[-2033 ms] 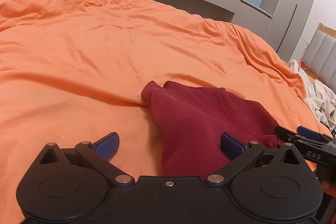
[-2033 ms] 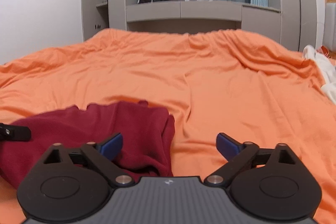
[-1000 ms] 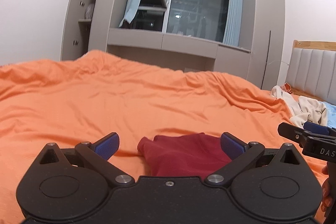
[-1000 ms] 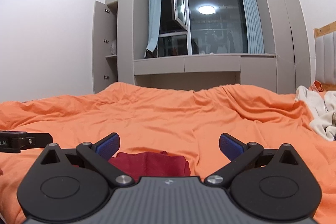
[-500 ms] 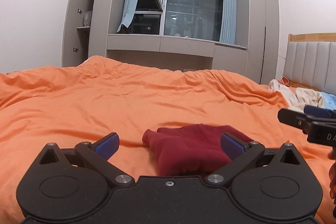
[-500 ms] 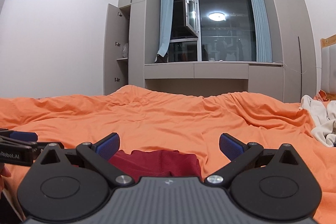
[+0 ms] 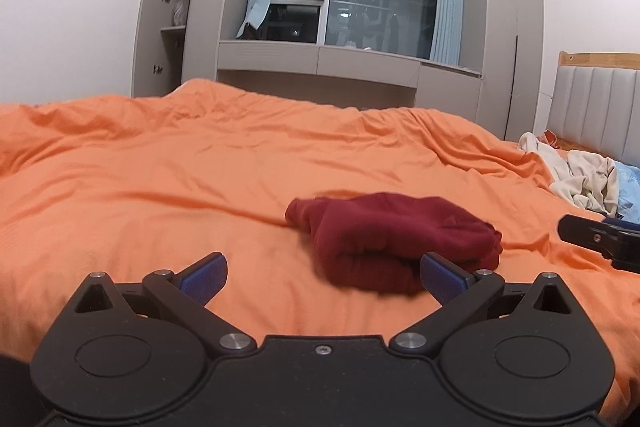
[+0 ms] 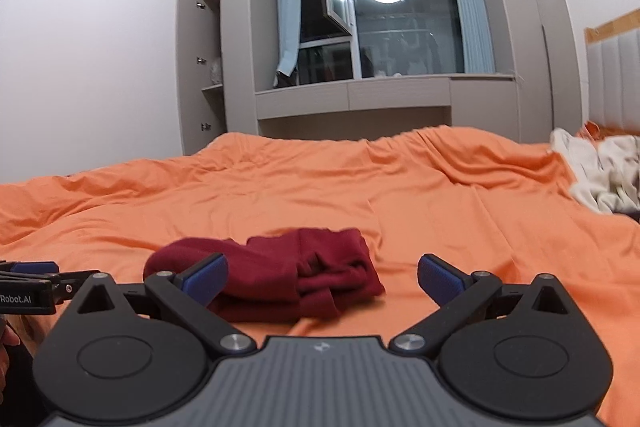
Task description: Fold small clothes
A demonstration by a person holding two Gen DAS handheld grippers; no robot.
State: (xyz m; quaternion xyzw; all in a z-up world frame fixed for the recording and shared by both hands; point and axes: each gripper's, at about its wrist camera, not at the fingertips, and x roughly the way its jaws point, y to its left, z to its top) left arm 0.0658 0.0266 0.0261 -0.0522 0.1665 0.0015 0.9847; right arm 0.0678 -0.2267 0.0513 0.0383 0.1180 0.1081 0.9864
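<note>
A dark red garment [image 7: 394,239] lies folded in a small bundle on the orange bed cover [image 7: 200,187]. My left gripper [image 7: 322,277] is open, held back from the bundle's near left side, with nothing between its fingers. In the right wrist view the same red garment [image 8: 280,275] lies just beyond my open right gripper [image 8: 322,275], ahead of its left finger. Neither gripper touches the cloth. Each gripper's tip shows at the edge of the other's view.
A heap of pale clothes [image 7: 580,179] lies at the bed's right side, by the padded headboard [image 7: 596,111]. Grey wardrobes and a window bench [image 8: 352,99] stand behind the bed. Wide orange cover stretches left and beyond the bundle.
Both grippers have drawn back and tilted up from the red garment, which now lies as a compact folded bundle farther ahead. Both stayed open throughout.
</note>
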